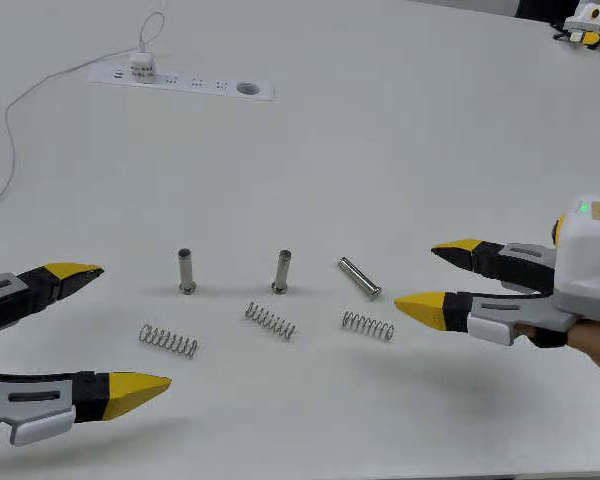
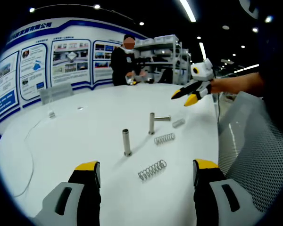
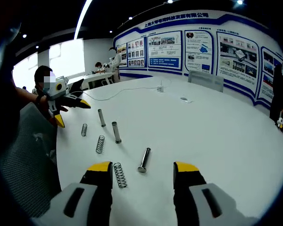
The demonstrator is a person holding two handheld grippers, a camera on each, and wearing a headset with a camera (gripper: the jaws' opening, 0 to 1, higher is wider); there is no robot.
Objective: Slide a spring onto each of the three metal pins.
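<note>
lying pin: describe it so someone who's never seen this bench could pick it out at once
On the white workbench, a row of three metal pins sits behind three loose springs. Take the pin at the row's right end, nearest the right tongs. It alone lies on its side; the other two stand upright.

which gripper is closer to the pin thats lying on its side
Right. The right gripper hangs open just to the right of the lying pin in the head view. The left gripper is at the other end of the row, near the left upright pin.
</note>
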